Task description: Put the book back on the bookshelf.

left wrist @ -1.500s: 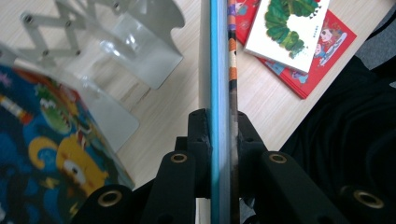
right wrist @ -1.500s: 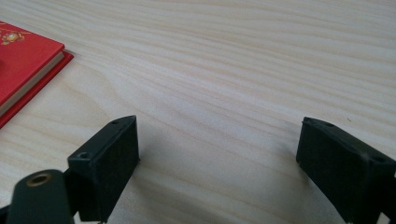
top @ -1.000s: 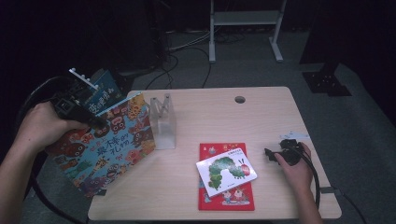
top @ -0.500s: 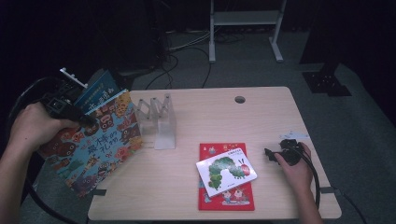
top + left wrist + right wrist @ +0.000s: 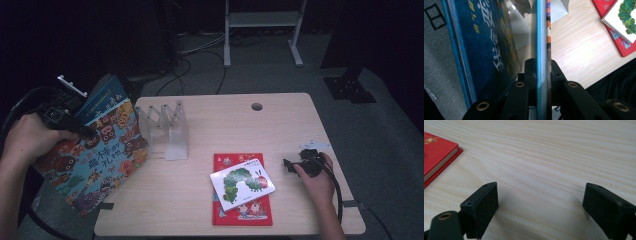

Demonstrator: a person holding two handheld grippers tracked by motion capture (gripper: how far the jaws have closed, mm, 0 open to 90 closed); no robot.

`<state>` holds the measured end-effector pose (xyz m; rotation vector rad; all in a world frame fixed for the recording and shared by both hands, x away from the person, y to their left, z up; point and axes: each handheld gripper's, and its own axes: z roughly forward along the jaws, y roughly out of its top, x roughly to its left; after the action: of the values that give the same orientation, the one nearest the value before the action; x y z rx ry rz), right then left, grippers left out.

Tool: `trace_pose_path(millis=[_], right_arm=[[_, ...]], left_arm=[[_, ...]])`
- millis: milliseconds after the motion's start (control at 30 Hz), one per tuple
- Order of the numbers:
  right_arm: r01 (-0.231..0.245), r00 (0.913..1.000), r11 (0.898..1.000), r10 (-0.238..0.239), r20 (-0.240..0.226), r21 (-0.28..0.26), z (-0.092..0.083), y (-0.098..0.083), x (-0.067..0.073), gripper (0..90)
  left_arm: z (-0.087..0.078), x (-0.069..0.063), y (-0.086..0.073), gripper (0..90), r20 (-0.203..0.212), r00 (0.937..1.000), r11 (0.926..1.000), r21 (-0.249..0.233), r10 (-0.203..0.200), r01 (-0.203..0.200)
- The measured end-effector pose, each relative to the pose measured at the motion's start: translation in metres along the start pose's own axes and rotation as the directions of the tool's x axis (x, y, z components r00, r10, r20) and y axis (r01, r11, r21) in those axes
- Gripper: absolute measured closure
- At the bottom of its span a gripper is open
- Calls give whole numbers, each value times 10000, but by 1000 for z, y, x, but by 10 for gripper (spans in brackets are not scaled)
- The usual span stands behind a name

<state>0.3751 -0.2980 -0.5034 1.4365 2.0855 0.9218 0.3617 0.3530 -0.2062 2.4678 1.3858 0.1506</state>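
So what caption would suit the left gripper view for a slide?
Left gripper clamped on a picture book's edge, above the wooden table.

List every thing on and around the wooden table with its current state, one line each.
Left gripper: shut on the colourful monster picture book.
Colourful monster picture book: closed, held tilted off the table's left edge.
Dark blue book: closed, leaning behind the monster book.
Clear acrylic book rack: upright, slots empty.
Red book: flat, closed.
White caterpillar book: lying skewed on the red book.
Right gripper: open, empty.
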Motion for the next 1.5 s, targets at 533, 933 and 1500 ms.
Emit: trace_pose_path(millis=[533, 933, 1500], right_arm=[[-9, 10000, 10000, 9, 7, 1, 0, 0, 0, 123], [-8, 10000, 10000, 8, 6, 0, 0, 0, 0, 123], [-8, 10000, 10000, 8, 7, -2, 0, 0, 0, 123]], left_arm=[[13, 1, 13, 805, -830, 9945, 9968, -520, -642, 600], [34, 2, 22, 805, -1084, 9849, 9843, -1283, -1351, 1209], [51, 2, 29, 800, -1449, 9750, 9769, -1569, -1684, 1454]])
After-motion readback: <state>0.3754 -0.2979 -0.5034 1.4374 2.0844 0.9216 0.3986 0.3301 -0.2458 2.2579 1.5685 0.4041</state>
